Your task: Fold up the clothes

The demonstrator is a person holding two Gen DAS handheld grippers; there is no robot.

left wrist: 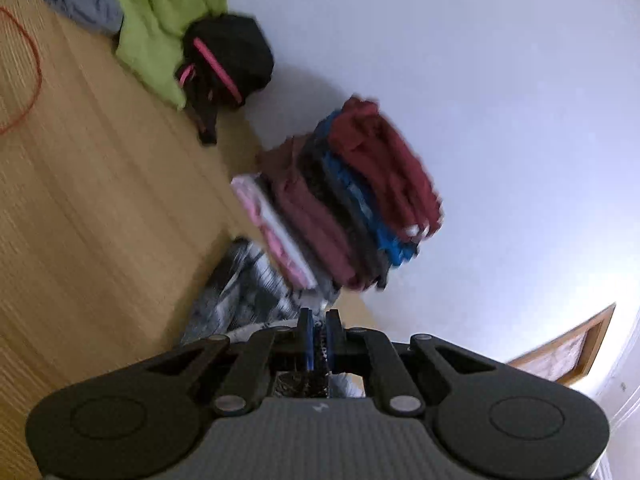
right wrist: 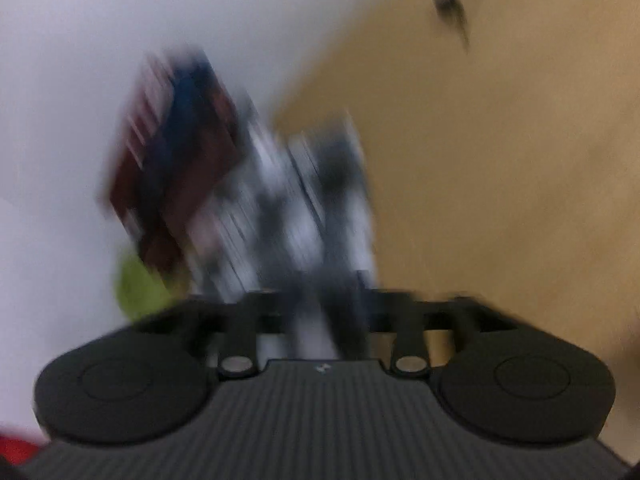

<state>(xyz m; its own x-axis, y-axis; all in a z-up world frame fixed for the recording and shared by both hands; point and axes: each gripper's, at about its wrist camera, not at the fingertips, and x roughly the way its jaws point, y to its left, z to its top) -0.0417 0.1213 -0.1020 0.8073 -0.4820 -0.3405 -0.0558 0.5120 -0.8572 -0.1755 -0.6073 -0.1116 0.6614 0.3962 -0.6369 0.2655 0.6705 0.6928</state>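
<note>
Plainly, the left gripper point(left wrist: 319, 322) is pinching a fold of the black-and-white patterned cloth garment point(left wrist: 244, 284): its two dark fingers point(left wrist: 306, 326) are standing almost together, with a thin strip of speckled fabric showing between the blue-edged pads. Holding an edge this way looks meant to keep one side of the garment under control while it is being carried or laid over. The rest of that garment is trailing away from the tongs onto the tan woven mat point(left wrist: 88, 200), just beside the tall stack of folded clothes point(left wrist: 352, 200).

The right gripper point(right wrist: 324, 300) is harder to read, since its view is badly smeared by motion. Its linkage arms are spread wide apart, so the jaws are standing open; the same patterned garment point(right wrist: 304, 200) is lying in front of and between them, but whether any pad is pressing on it I cannot tell, and I judge it released.

Further out, the stack is sitting against the pale wall point(left wrist: 480, 100), maroon on top, then blue, dark and brown layers, with a pink-and-white piece at the bottom; keeping finished pieces by the wall is probably leaving the mat free for working. Beyond it, a lime-green garment point(left wrist: 160, 20), a grey one point(left wrist: 80, 0) and a black piece with pink stripes point(left wrist: 228, 56) are lying loose, apparently waiting to be folded. A thin orange cord point(left wrist: 32, 60) is curving across the mat's far side.
</note>
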